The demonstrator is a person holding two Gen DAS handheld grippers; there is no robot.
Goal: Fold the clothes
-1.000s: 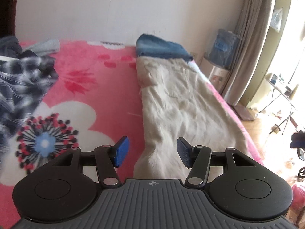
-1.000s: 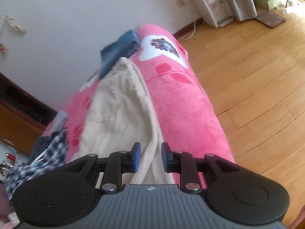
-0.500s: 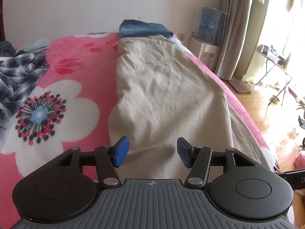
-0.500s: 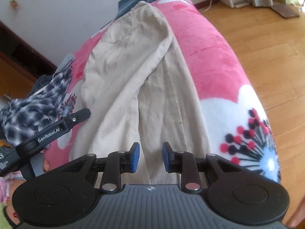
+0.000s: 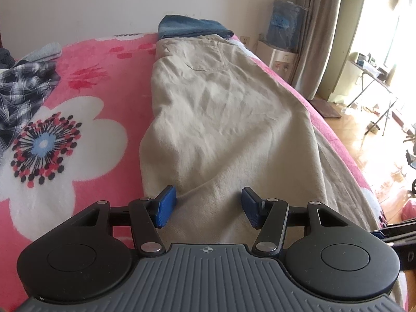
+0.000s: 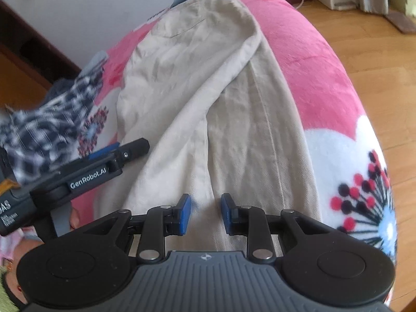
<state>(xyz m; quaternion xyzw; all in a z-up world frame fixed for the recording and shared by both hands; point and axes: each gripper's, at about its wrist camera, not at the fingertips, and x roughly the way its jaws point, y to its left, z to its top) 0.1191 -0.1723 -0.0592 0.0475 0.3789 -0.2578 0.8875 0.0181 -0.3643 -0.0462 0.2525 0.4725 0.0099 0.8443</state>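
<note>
Nearest me, my left claw (image 5: 208, 206) hangs half open over the near end of the beige trousers (image 5: 228, 119), its blue pads clear of the cloth and nothing between them. My right claw (image 6: 205, 214) is open only a little, a narrow gap with no fabric in it, poised above the seam where the two legs meet near the hem. In the right wrist view the left claw (image 6: 122, 153) shows from the side at left, just beside the trousers' left edge.

Compared with a second ago, both claws have come down and in over the leg ends: the trousers fill far more of each view and the floor has slid out to the right. I judge the approach is nearly done and the next step is to pinch the hems so the legs can be folded towards the waistband.

The trousers lie lengthwise on the bed's pink flowered blanket (image 5: 85, 119), one leg folded over the other, waist at the far end. A plaid shirt (image 5: 23, 91) is heaped at far left. Folded blue jeans (image 5: 192, 27) sit just beyond the waistband, against the wall
</note>
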